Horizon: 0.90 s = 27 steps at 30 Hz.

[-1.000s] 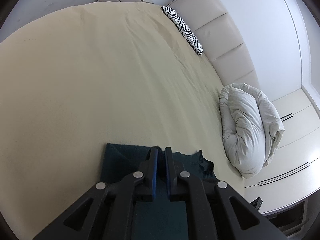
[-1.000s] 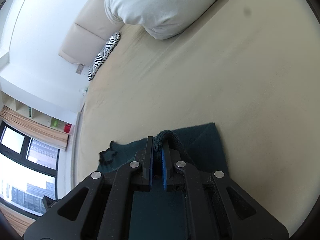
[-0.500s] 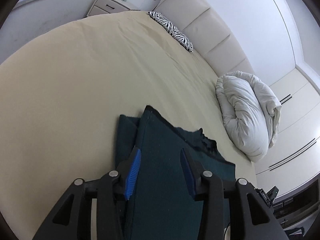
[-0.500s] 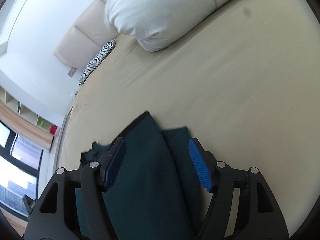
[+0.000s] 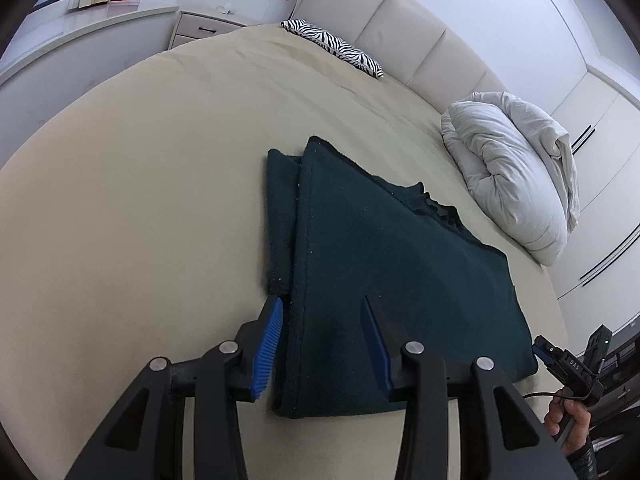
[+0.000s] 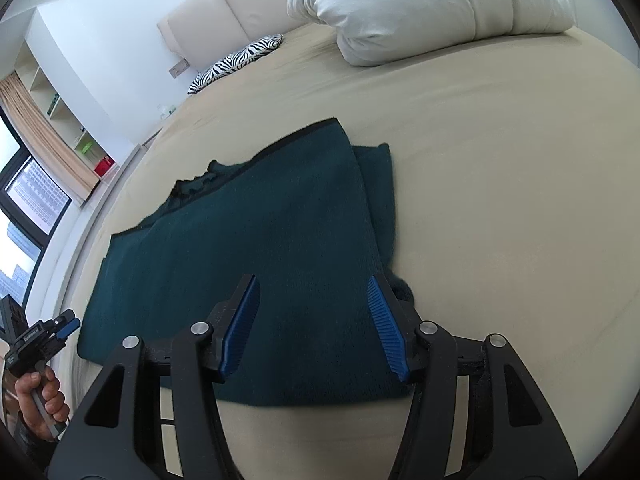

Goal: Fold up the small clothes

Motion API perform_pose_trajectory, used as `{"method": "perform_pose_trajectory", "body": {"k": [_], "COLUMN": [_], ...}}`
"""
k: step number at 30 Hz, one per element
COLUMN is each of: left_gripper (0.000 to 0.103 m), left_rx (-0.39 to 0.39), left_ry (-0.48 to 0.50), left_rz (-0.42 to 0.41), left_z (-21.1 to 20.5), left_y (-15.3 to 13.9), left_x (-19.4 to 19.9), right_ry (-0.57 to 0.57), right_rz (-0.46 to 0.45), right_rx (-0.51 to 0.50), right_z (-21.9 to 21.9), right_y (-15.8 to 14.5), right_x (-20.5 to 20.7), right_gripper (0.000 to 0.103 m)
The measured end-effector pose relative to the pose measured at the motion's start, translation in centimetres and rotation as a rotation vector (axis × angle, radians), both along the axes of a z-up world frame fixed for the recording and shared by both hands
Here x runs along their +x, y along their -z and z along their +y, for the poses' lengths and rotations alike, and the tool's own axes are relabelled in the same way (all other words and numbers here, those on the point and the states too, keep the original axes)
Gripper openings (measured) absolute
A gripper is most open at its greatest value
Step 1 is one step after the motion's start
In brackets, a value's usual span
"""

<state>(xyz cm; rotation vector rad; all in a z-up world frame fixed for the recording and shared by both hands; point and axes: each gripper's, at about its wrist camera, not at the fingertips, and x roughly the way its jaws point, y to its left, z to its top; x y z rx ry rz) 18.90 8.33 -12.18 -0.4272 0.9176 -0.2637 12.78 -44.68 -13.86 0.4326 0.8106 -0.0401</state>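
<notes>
Both claws have let go since a second ago, when each was pinched shut on dark cloth; the left claw (image 5: 322, 322) and the right claw (image 6: 314, 306) now stand wide apart with nothing between their blue pads, held above the near edge of the garment (image 5: 392, 264). That garment, dark teal and knitted, lies folded flat on the bed (image 5: 132, 184), a narrower under-layer showing along its left side in the left view and along its right side in the right view (image 6: 280, 232). A ruffled bit pokes out from the far edge; what part of the garment it is cannot be told. The near corners are hidden behind the claw frames. Beyond the garment sit a rolled white duvet (image 5: 516, 176) and a zebra pillow (image 5: 332, 46) against the headboard (image 5: 404, 40). In each view the other claw shows only at the frame edge, gripped by a hand (image 5: 568, 424) that is cut off and dim, so its fingers are hard to make out.
</notes>
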Motion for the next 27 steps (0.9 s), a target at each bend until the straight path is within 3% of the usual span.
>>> {"method": "perform_pose_trajectory", "body": {"k": [2, 6, 12, 25, 26, 27], "left_gripper": [0.035, 0.034, 0.026, 0.014, 0.014, 0.014], "left_rx": [0.024, 0.072, 0.087, 0.139, 0.147, 0.154], "left_ry": [0.009, 0.019, 0.013, 0.026, 0.028, 0.030], "left_rz": [0.001, 0.007, 0.004, -0.033, -0.036, -0.040], "left_z": [-0.3, -0.9, -0.4, -0.8, -0.9, -1.0], "left_y": [0.3, 0.8, 1.0, 0.8, 0.7, 0.7], "left_x": [-0.2, -0.5, -0.9, -1.9, -2.0, -2.1], "right_ry": [-0.003, -0.002, 0.018, 0.034, 0.039, 0.040], "right_rz": [0.009, 0.005, -0.007, 0.035, 0.036, 0.034], "right_rx": [-0.012, -0.036, -0.057, -0.087, -0.078, -0.078], "right_z": [-0.1, -0.2, -0.5, -0.9, -1.1, -1.2], "right_y": [0.1, 0.1, -0.2, 1.1, 1.2, 1.2], "right_x": [-0.7, -1.7, -2.6, -3.4, -3.3, -3.3], "right_gripper": [0.047, 0.041, 0.038, 0.038, 0.037, 0.029]}}
